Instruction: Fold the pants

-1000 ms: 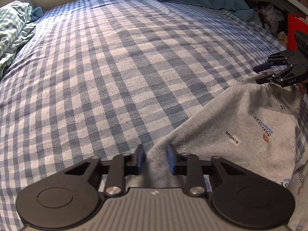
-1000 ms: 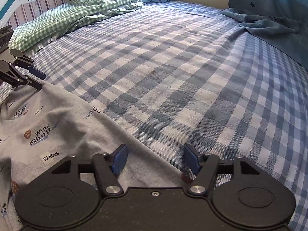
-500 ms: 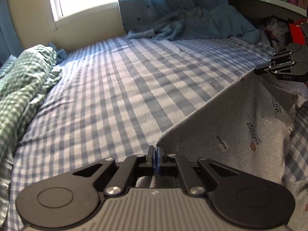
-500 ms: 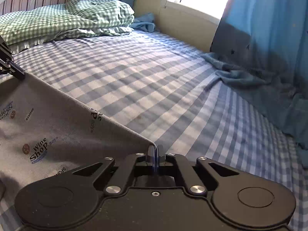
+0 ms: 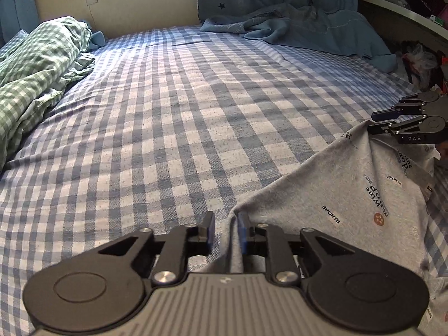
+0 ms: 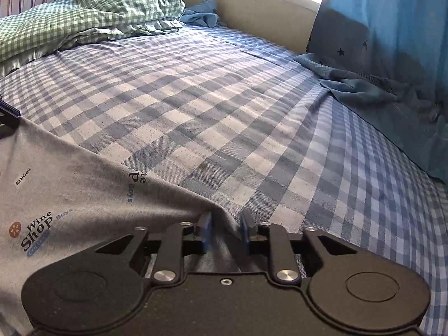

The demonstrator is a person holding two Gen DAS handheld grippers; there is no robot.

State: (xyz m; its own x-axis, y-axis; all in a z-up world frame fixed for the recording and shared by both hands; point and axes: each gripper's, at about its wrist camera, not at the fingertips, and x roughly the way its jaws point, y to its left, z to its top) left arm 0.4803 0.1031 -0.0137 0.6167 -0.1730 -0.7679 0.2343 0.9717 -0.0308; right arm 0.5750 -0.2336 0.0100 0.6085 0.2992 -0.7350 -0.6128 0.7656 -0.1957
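Soft grey printed pants point(image 5: 350, 196) lie rumpled on the checked sheet point(image 5: 182, 117). Both grippers, left point(image 5: 226, 231) and right point(image 6: 225, 231), have just been opening. Each now sits a bit apart, a fabric corner loose between the blue pads.

Pants point(image 5: 350, 196) on bed point(image 5: 182, 112), pillow point(image 5: 33, 64) beyond

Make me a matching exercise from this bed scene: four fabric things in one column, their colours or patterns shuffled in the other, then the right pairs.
Things:
1. pants
2. bed sheet
3. duvet
4. curtain

Looks:
A. green and white check
B. plain blue with small dark stars
C. grey with printed words
D. blue and white check

Pairs: 1-C, 2-D, 3-A, 4-B
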